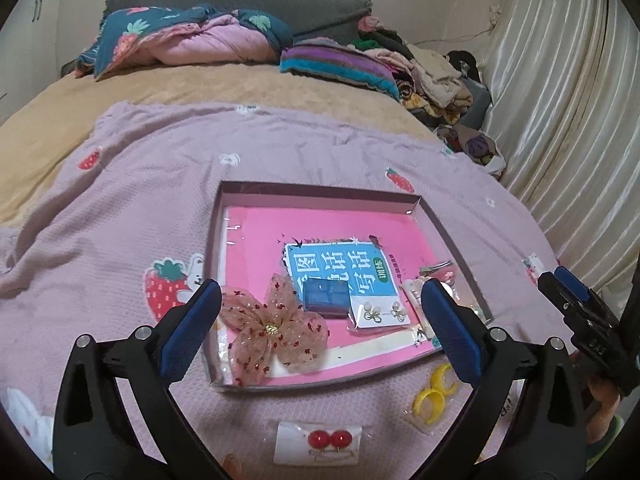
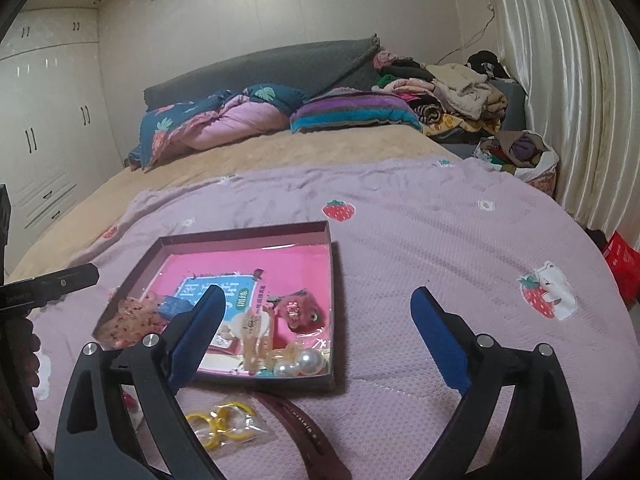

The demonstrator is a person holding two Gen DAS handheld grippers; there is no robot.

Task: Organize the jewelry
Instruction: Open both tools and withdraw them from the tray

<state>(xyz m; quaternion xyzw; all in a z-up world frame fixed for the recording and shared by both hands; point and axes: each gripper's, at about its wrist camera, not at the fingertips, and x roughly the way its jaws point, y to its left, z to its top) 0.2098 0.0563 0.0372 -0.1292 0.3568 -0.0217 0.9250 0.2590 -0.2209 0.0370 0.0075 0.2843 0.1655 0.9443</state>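
A shallow box (image 1: 320, 196) lies on a lilac strawberry blanket (image 1: 140, 200) spread over the bed, its long axis running left to right in the left wrist view. Inside, on a pink liner, a sheer pink bow (image 1: 272, 328) sits at the near left corner with its loops spread left and right; a small blue case (image 1: 326, 298) lies just right of it on a blue booklet (image 1: 340, 268), and a card of pearl earrings (image 1: 382, 314) touches the case's right side. In the right wrist view, two loose pearls (image 2: 300, 364) rest at the box's near right corner, with a dark red plush charm (image 2: 298, 308) just beyond them. Outside the box, near its front wall, lie a bag of yellow rings (image 1: 434, 394), a card of red studs (image 1: 324, 440) further left, and a maroon hair clip (image 2: 304, 432) whose long axis runs near to far. The left gripper (image 1: 320, 332) hangs over the box's near half, spread wide and holding nothing. The right gripper (image 2: 316, 332) is likewise wide and unloaded, over the box's near right corner and the blanket beside it.
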